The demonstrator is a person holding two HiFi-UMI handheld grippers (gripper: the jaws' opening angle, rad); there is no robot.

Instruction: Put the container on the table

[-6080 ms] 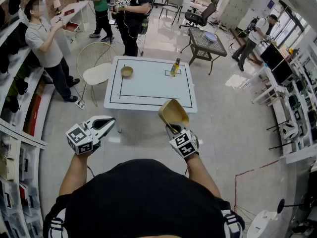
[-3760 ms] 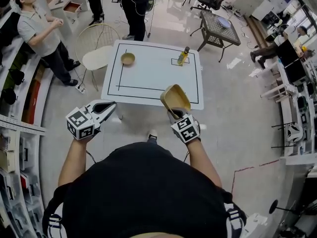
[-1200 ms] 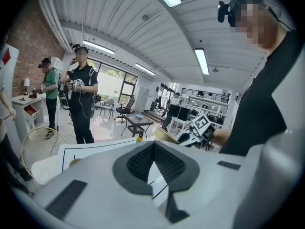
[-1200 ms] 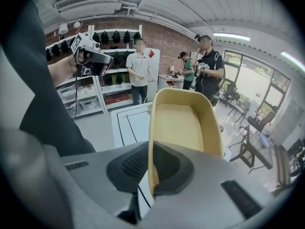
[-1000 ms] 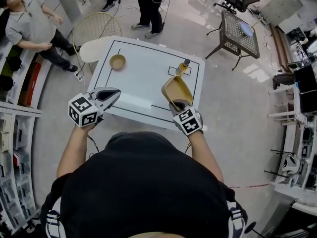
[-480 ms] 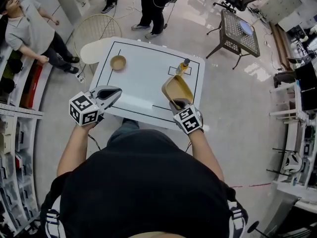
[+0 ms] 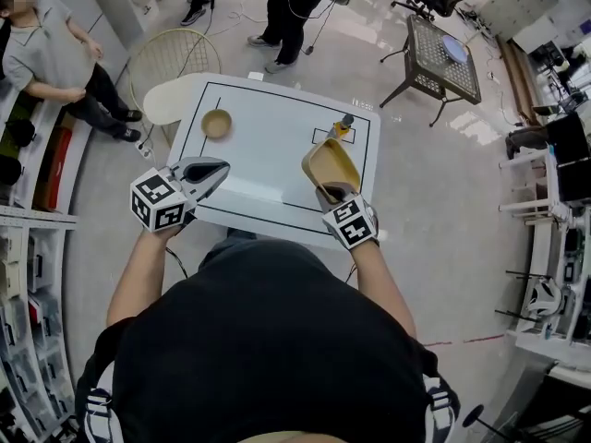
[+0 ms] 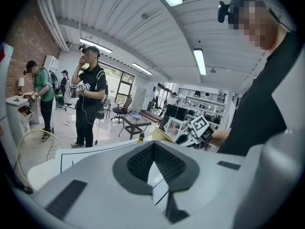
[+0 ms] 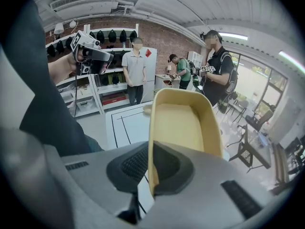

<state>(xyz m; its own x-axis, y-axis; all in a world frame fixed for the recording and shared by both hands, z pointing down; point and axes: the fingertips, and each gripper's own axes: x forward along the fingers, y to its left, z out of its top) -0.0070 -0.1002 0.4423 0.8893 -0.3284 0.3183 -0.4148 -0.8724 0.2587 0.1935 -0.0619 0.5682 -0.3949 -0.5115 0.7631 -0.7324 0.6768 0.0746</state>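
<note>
The container (image 7: 330,164) is a yellow open tub, held tilted above the near right part of the white table (image 7: 268,155). My right gripper (image 7: 330,192) is shut on the tub's near wall. In the right gripper view the wall stands between the pads and the tub (image 9: 178,123) fills the middle above the table (image 9: 126,123). My left gripper (image 7: 205,172) hovers over the table's near left edge, shut, with nothing in it. In the left gripper view its tips (image 8: 153,144) meet, and beyond them show the table (image 8: 90,152) and the right gripper's marker cube (image 8: 200,128).
A small tan bowl (image 7: 217,123) sits at the table's far left. A bottle (image 7: 342,127) stands in a small marked square at the far right. A wire chair (image 7: 171,58) is behind the table, with people standing beyond. A black mesh side table (image 7: 443,49) is far right, shelves at left.
The table has come from well ahead to right under both grippers. In the last second my left gripper edged forward over the table's edge; the tub stays gripped.
</note>
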